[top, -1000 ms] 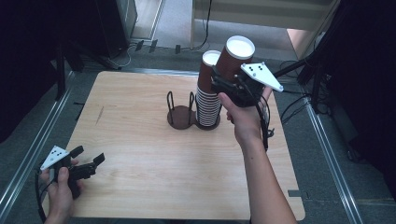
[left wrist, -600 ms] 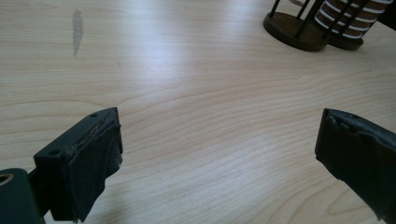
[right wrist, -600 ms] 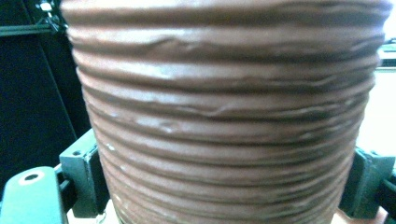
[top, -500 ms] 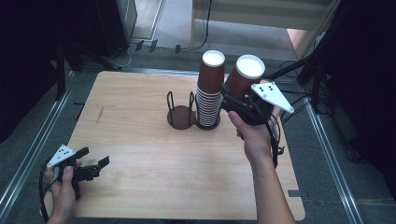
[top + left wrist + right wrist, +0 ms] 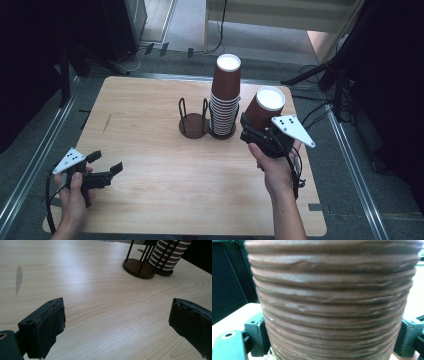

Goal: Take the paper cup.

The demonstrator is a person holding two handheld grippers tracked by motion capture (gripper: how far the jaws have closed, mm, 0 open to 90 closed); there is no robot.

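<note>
A tall stack of brown ribbed paper cups (image 5: 224,97) stands in a dark wire holder (image 5: 222,133) near the middle of the wooden table (image 5: 150,130). To its right my right gripper (image 5: 254,131) is shut on a single brown cup (image 5: 265,108), held upright above the table; up close its ribbed wall (image 5: 332,302) sits between both jaws. An empty wire holder (image 5: 193,122) stands just left of the stack. My left gripper (image 5: 106,164) hovers open near the table's front left corner, nothing between its fingers (image 5: 47,325).
The two holders (image 5: 142,263) lie far ahead of the left gripper. Metal rails run along both table sides. Cables and stand legs (image 5: 320,75) crowd the floor behind the table's far right corner.
The right gripper has carried the single cup off the top of the stack, down and to the right. The left gripper has shifted slightly and stays open.
</note>
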